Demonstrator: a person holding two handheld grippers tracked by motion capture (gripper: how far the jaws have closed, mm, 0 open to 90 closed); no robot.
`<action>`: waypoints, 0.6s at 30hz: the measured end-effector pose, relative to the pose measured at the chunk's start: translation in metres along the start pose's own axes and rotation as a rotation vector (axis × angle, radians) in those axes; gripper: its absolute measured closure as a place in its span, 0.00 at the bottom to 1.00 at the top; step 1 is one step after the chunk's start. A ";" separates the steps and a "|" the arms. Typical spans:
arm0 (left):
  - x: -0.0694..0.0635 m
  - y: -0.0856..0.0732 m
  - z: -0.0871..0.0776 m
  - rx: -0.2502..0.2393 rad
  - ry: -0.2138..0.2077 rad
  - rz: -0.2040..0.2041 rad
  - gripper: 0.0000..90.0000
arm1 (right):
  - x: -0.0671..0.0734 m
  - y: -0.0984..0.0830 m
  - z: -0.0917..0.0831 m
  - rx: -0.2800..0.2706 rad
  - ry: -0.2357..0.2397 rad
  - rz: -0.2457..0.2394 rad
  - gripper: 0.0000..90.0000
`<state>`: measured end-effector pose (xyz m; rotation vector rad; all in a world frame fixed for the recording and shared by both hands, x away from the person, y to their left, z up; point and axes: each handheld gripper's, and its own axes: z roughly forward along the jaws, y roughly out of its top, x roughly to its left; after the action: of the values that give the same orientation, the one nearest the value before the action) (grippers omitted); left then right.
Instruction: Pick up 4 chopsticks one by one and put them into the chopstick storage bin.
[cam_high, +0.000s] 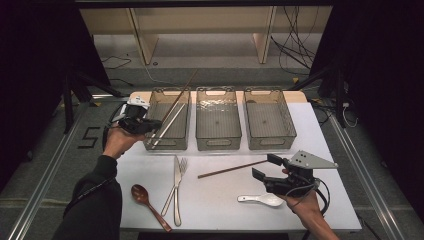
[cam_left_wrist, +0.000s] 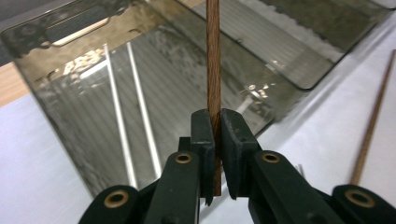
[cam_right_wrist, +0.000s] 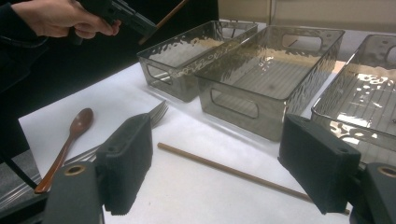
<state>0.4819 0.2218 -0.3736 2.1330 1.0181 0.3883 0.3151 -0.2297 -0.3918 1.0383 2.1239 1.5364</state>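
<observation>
My left gripper (cam_high: 152, 126) (cam_left_wrist: 217, 126) is shut on a brown wooden chopstick (cam_high: 183, 92) (cam_left_wrist: 213, 60), near its lower end. The stick slants up and away over the left clear bin (cam_high: 167, 141) (cam_left_wrist: 56, 116), where two silver chopsticks (cam_high: 170, 121) (cam_left_wrist: 140, 116) lie. A second wooden chopstick (cam_high: 232, 168) (cam_right_wrist: 224, 169) (cam_left_wrist: 373, 121) lies flat on the white table (cam_high: 225, 200). My right gripper (cam_high: 267, 167) (cam_right_wrist: 219, 144) is open just above that stick's right end, nothing between its jaws. In the right gripper view the left hand and its gripper (cam_right_wrist: 123, 16) are at top left.
The middle bin (cam_high: 218, 141) (cam_right_wrist: 261, 84) and right bin (cam_high: 270, 141) (cam_right_wrist: 355, 107) stand beside the left one. A knife (cam_high: 177, 192), fork (cam_high: 182, 167) (cam_right_wrist: 159, 112), brown wooden spoon (cam_high: 146, 199) (cam_right_wrist: 77, 128) and white ceramic spoon (cam_high: 262, 200) lie near the front edge.
</observation>
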 end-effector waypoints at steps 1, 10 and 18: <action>0.001 -0.001 0.001 0.001 0.006 -0.006 0.93 | 0.000 0.000 0.000 0.000 0.000 0.000 0.30; 0.019 -0.013 0.006 0.013 0.049 -0.063 0.93 | 0.000 0.000 0.000 0.000 0.000 0.000 0.30; 0.027 -0.021 0.009 0.028 0.087 -0.094 0.93 | 0.000 0.000 0.000 -0.002 0.000 -0.002 0.30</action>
<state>0.4926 0.2467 -0.3956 2.1000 1.1748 0.4266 0.3151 -0.2295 -0.3917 1.0355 2.1228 1.5371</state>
